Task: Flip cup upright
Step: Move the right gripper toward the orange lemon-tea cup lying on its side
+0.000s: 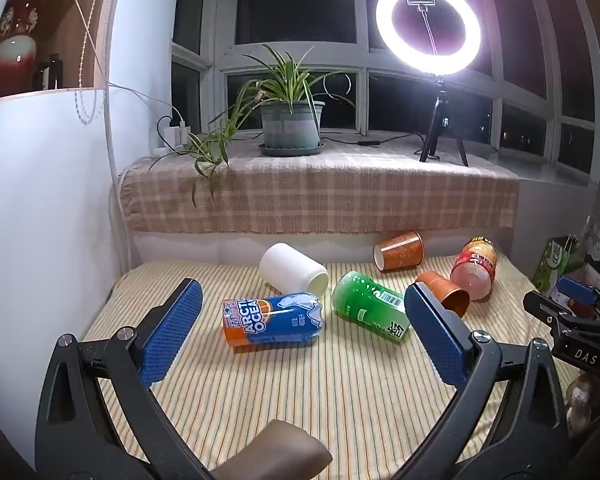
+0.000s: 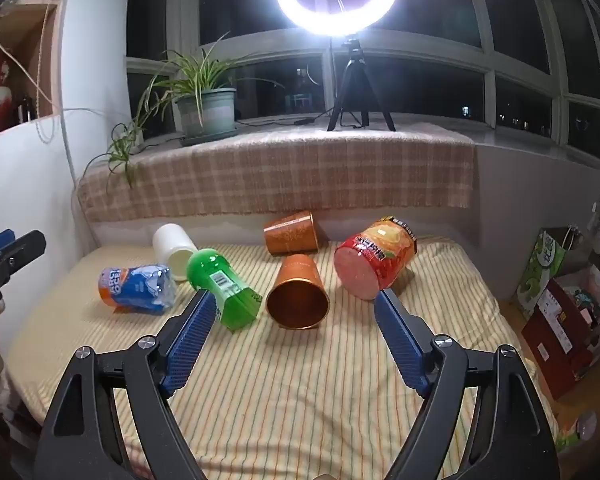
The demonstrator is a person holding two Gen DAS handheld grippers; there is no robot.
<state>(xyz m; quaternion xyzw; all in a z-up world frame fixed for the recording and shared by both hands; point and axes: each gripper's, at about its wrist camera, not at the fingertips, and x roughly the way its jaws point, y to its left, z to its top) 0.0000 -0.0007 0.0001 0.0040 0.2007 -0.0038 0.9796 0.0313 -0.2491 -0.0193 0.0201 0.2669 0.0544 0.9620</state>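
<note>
A: Where are the cups?

B: All six lie on their sides on the table with the yellow striped cloth. The nearer copper-coloured metal cup lies mid-table, its open mouth facing the right wrist camera. A second copper-coloured cup lies behind it at the table's back edge.

A: And around them?

B: Just right of the nearer copper one lies a red cup printed with orange fruit, its pale mouth turned forward. On the left lies a green plastic cup with a barcode label, then a blue-and-orange cup marked "ARCTIC OCEAN", and behind those two a plain white cup.

A: The grippers?

B: The right gripper hovers over the near cloth, fingers spread wide and gripping nothing; the copper cup's mouth shows between the tips. The left gripper is likewise spread and empty, with the blue and green cups showing between its fingers.

A: Behind the table?

B: A ledge under a checked cloth carries a potted spider plant and a glowing ring light on a tripod.
</note>
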